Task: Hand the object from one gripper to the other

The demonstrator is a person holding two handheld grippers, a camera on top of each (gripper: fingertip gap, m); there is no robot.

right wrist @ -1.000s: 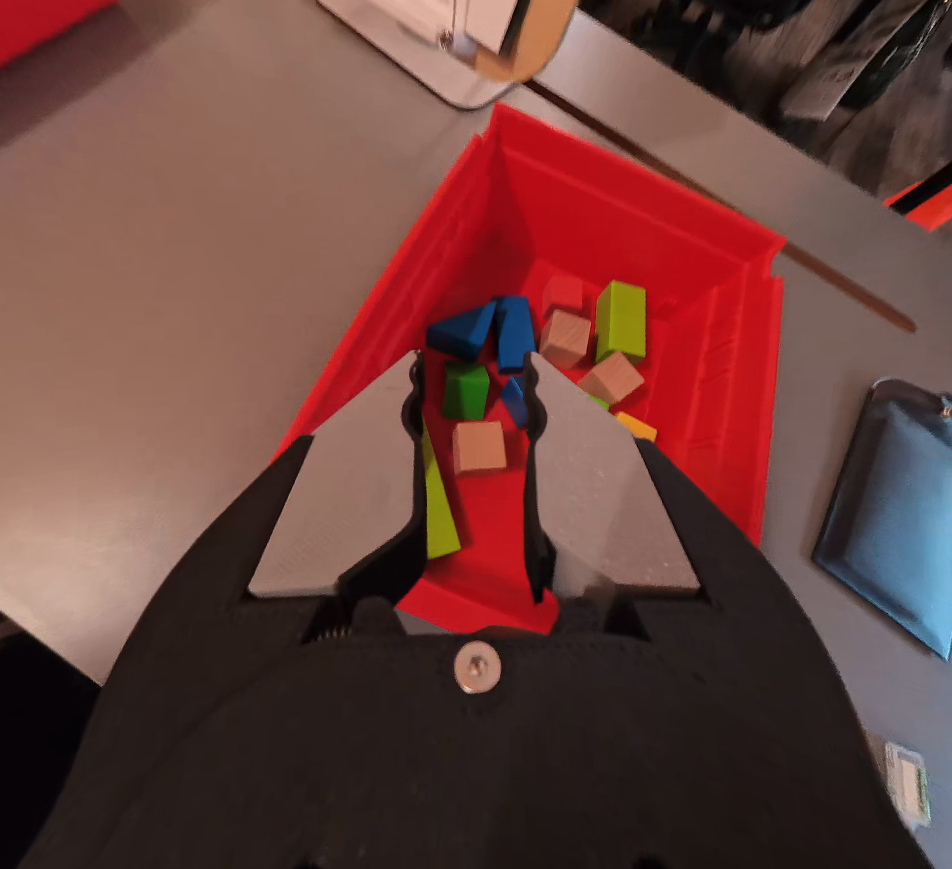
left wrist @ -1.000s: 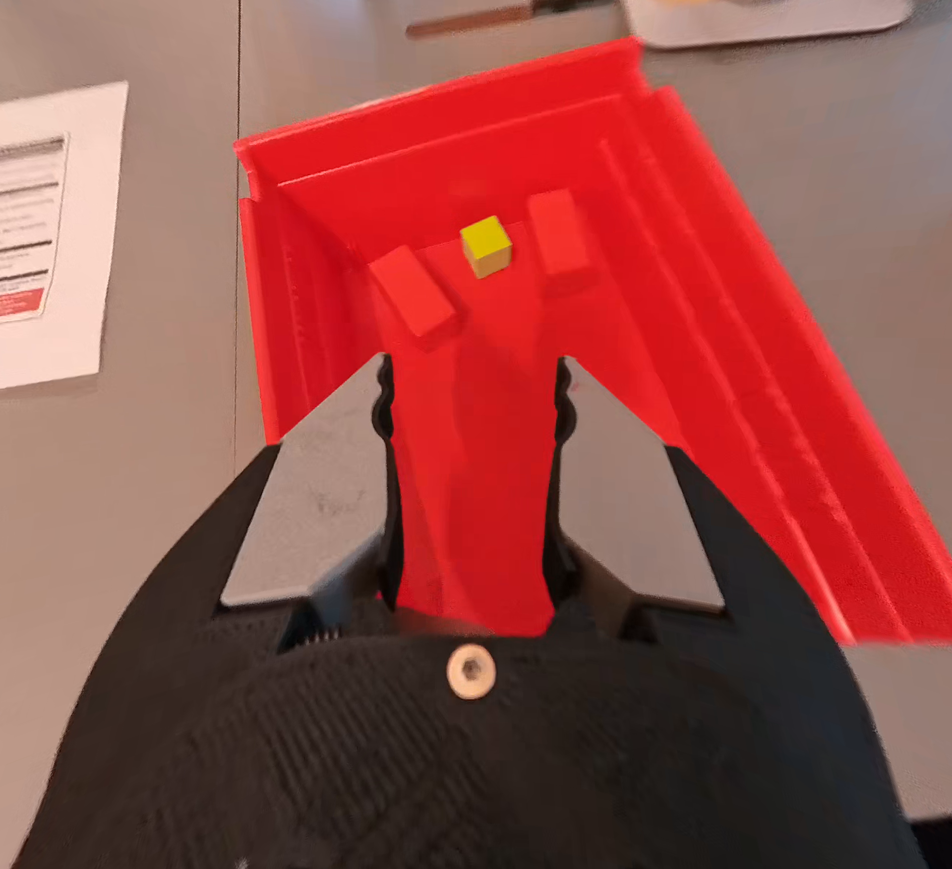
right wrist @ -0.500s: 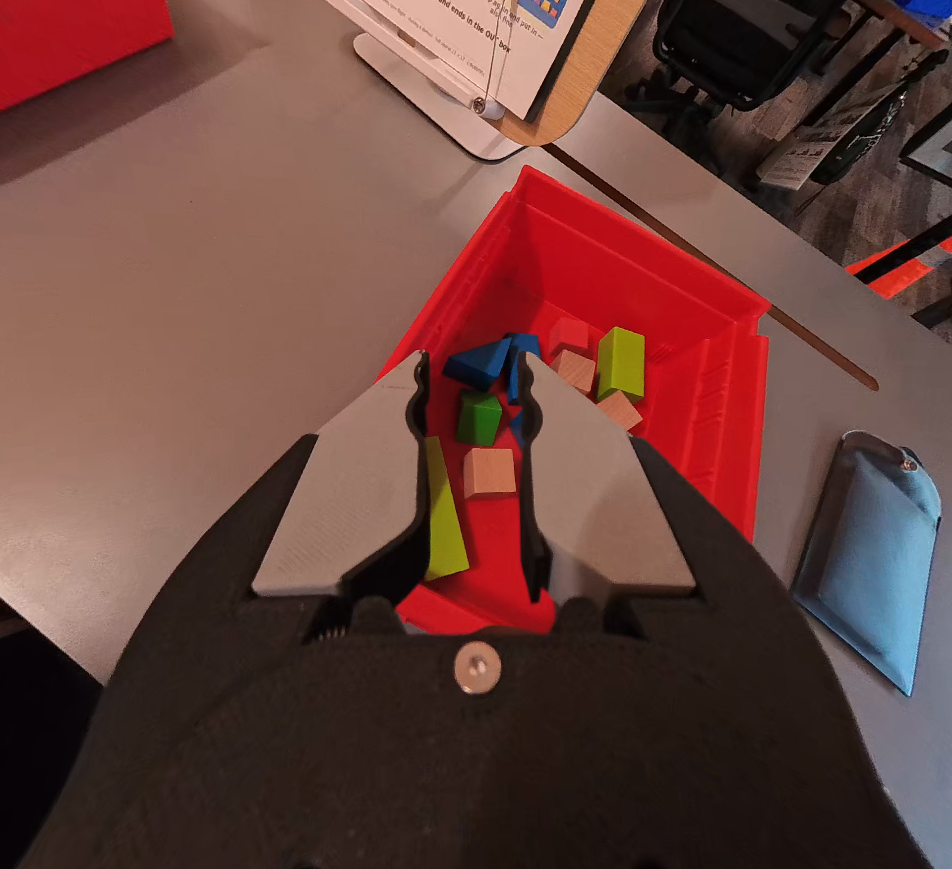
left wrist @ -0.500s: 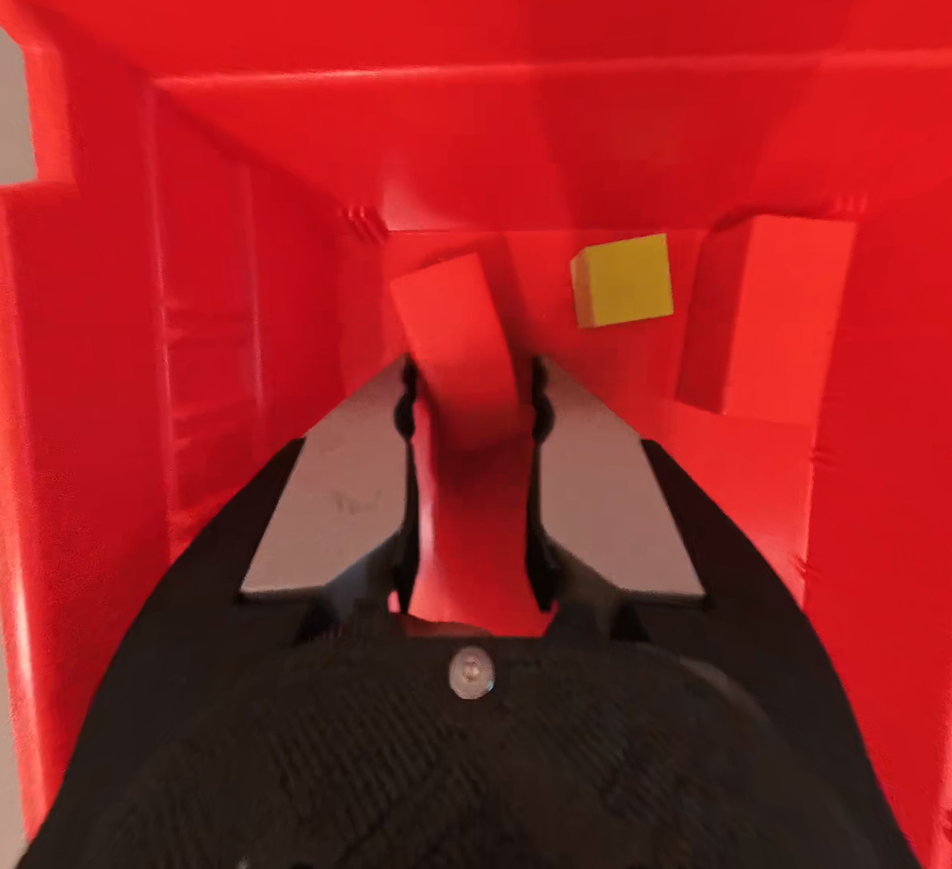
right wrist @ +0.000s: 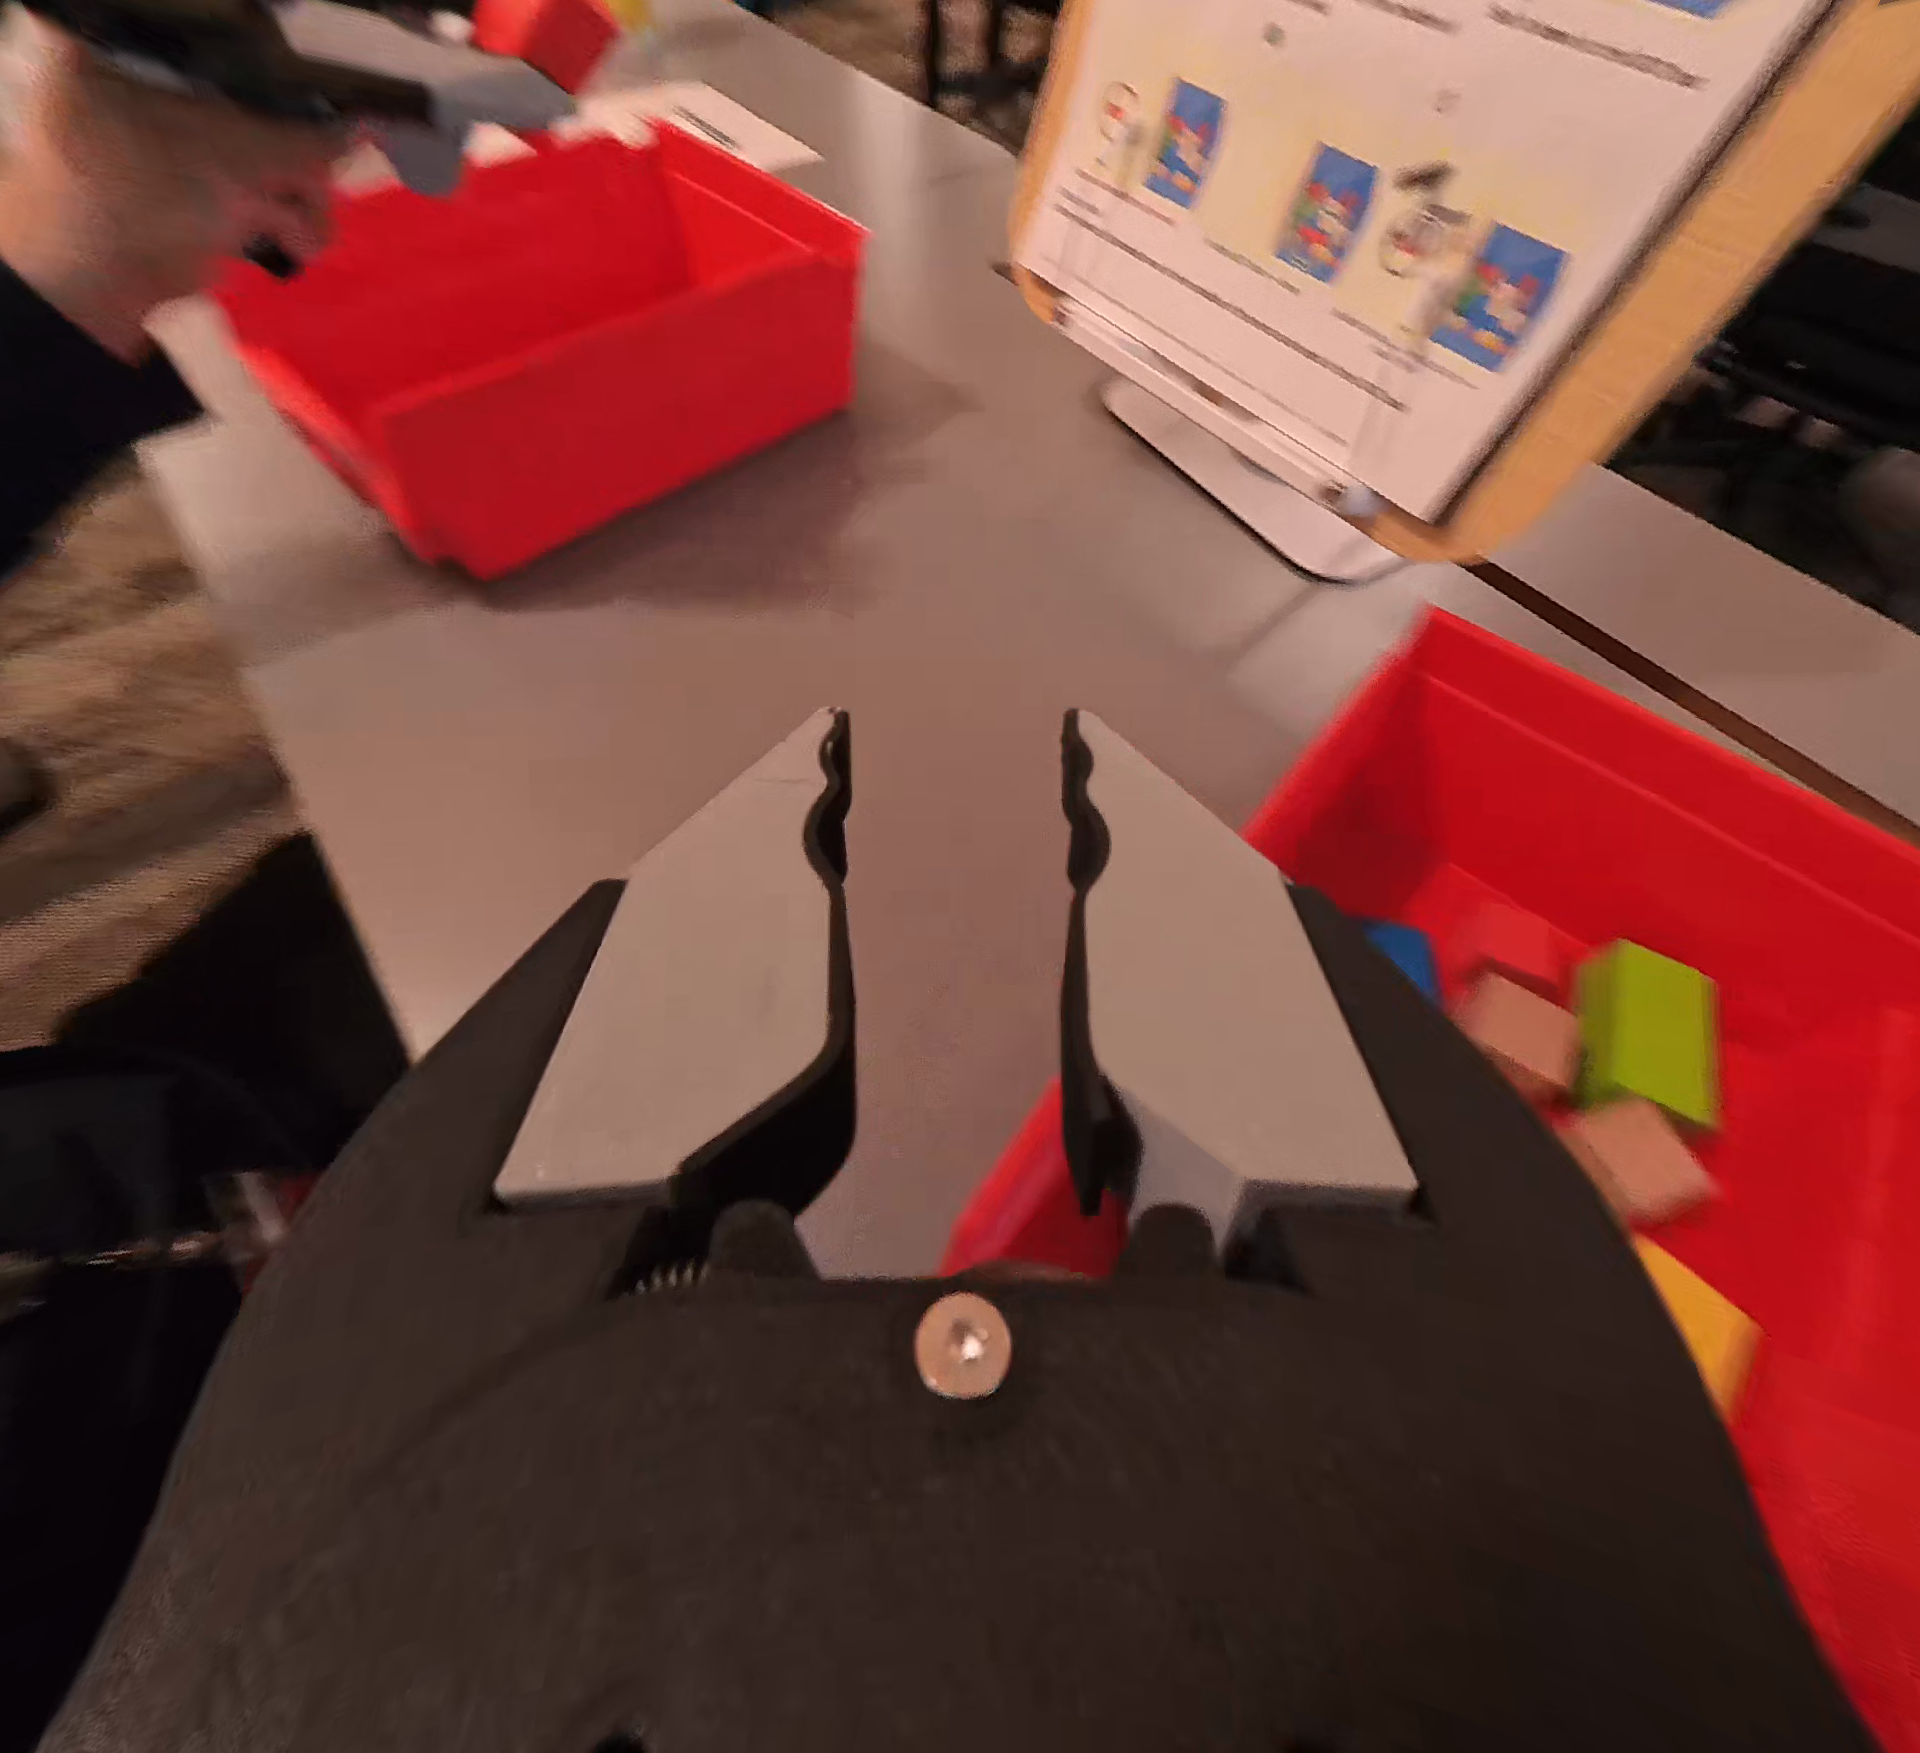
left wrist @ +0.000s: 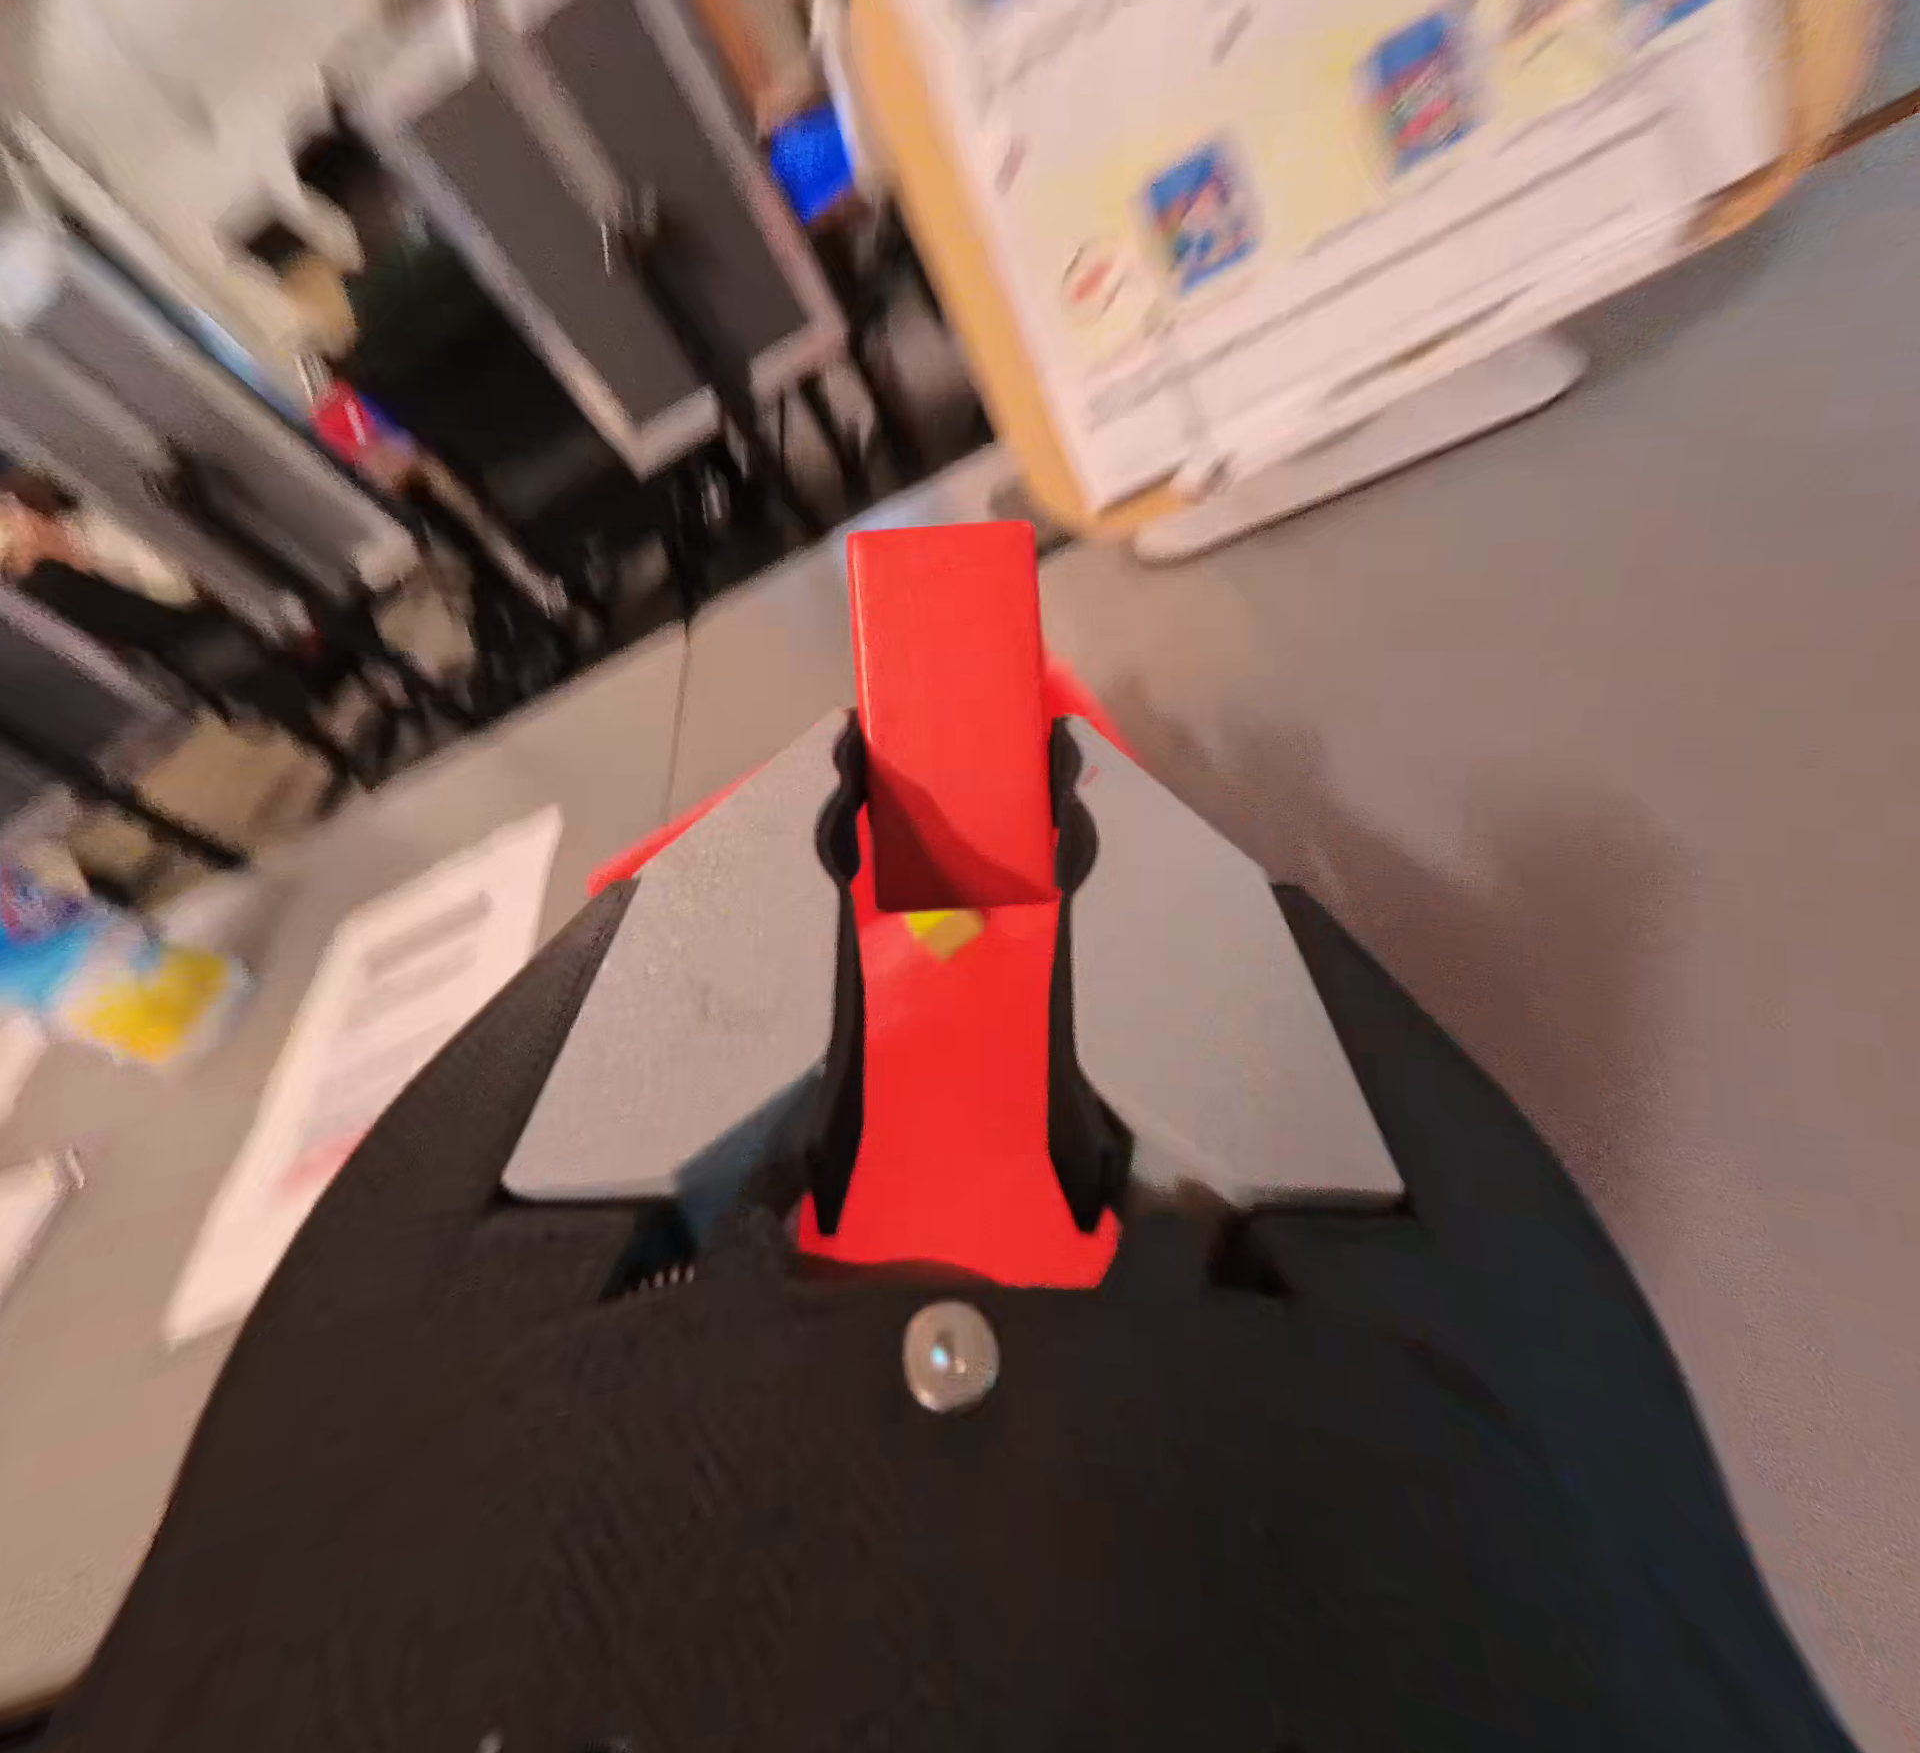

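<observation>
While the red block (left wrist: 945,716) sits clamped between the left gripper (left wrist: 951,768) jaws, it sticks out forward past the tips, lifted above the red bin (left wrist: 956,1080) under it. Small yellow block (left wrist: 943,932) visible in that bin, just below the held block. Right wrist view shows the same block (right wrist: 545,10) in the left gripper (right wrist: 457,67) at top left, up over the left bin (right wrist: 623,415), a hand (right wrist: 135,176) around the gripper body. Right gripper (right wrist: 956,747) jaws are apart, nothing between them, only grey table (right wrist: 935,540) seen through the gap. It's well apart from the block. Second red bin (right wrist: 1558,768) at right holds mixed blocks: a green block (right wrist: 1647,1028), tan ones, a blue one, a yellow one. Instruction board (right wrist: 1455,145) on a stand at the table's far side, between the bins. Paper sheet (left wrist: 384,997) on the table left of the left gripper. Background blurred.
</observation>
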